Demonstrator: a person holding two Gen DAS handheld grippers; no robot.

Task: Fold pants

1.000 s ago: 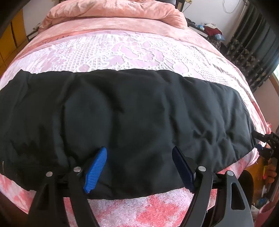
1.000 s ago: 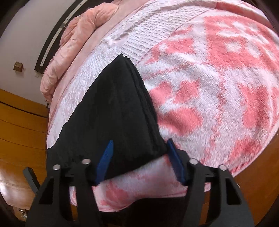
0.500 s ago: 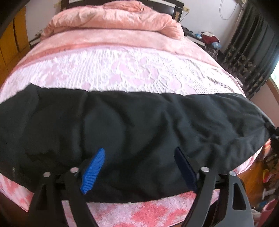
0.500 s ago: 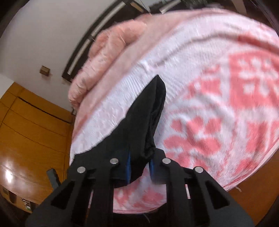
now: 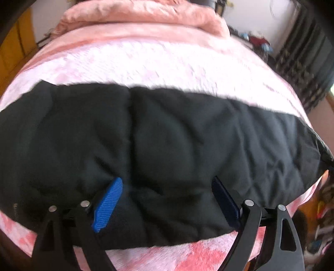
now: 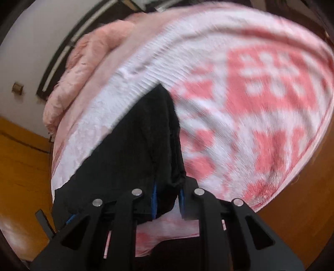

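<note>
Black soft-fabric pants [image 5: 167, 146] lie spread across the bed with the pink-and-white patterned cover [image 5: 158, 62], in a long band from the left edge to the right edge, close to the near edge. Cloth looks light, limp and slightly padded, creased all over; likely to sag and slide over itself when lifted, nothing fragile.

Left tool [image 5: 167, 200]: jaws have just been opening and stand wide apart. Blue pads sit over the near hem, fabric between them but not pressed. Judged as hovering, nothing held.

Right tool [image 6: 167, 198]: jaws closed within the last second and are now together, clamped on the right-hand end of the pants [image 6: 146, 135]. A bunched fold hangs from between the pads, that end raised off the cover.

Handling: one pinch carries an end easily, but the middle will droop. Best holds are hem or edge, through all layers, so the lower layer does not slip free.

Rumpled pink quilt [image 5: 142, 14] at the far end, well apart.
</note>
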